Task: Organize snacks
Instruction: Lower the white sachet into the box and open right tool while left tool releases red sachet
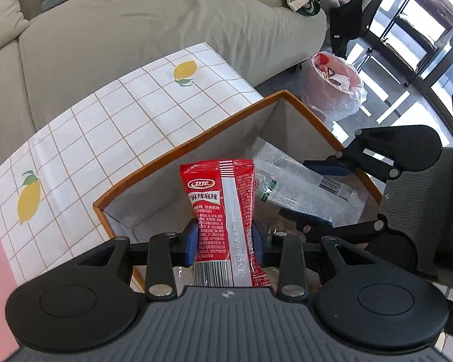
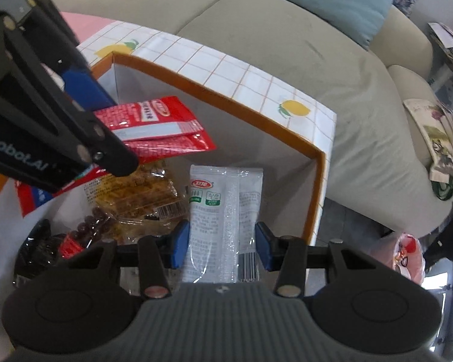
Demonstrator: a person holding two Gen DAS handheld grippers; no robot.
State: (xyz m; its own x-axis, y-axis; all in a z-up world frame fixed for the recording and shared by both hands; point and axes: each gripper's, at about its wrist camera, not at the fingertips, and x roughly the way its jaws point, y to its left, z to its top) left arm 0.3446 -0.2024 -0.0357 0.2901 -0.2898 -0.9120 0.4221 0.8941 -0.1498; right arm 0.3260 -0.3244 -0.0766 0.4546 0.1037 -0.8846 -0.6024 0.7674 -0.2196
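Your left gripper (image 1: 226, 238) points steeply downward, its two blue pads (image 1: 190, 239) pressed against the sides of a red packet (image 1: 226, 211) so the wrapper pinches in at the waist. Your right gripper (image 2: 223, 242) tilts downward too, just beside the left one, with its blue pads (image 2: 179, 242) standing on either side of a white packet (image 2: 225, 214). Seen from your left wrist camera, the right gripper's fingers reach in from the right edge.
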